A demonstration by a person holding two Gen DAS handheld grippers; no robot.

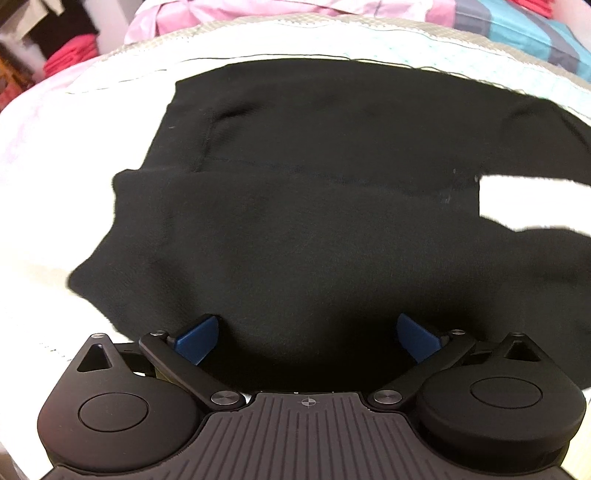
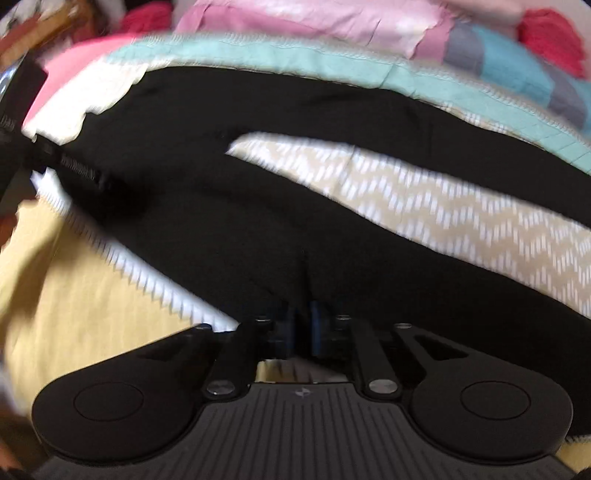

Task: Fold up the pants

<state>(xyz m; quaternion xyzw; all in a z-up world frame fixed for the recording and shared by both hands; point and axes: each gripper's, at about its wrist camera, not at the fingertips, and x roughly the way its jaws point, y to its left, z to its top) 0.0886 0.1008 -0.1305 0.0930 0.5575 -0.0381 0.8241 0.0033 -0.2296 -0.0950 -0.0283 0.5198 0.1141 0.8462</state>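
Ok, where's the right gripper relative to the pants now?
In the right wrist view, the right gripper sits shut at the near edge of the black pants, pinching their fabric, just below the chevron-patterned cover showing between the legs.

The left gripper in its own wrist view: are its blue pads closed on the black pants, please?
No: the left gripper is open, its blue pads set wide apart over the black pants.

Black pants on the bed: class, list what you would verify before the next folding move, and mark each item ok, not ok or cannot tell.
1. Right gripper shut on black pants: ok; fabric bunches between the pads.
2. Left gripper open above the fabric: ok.
3. Legs apart, bedspread showing between: ok.
4. Fabric flat: cannot tell, picture blurred.
5. Pink clothes clear of the pants: ok.
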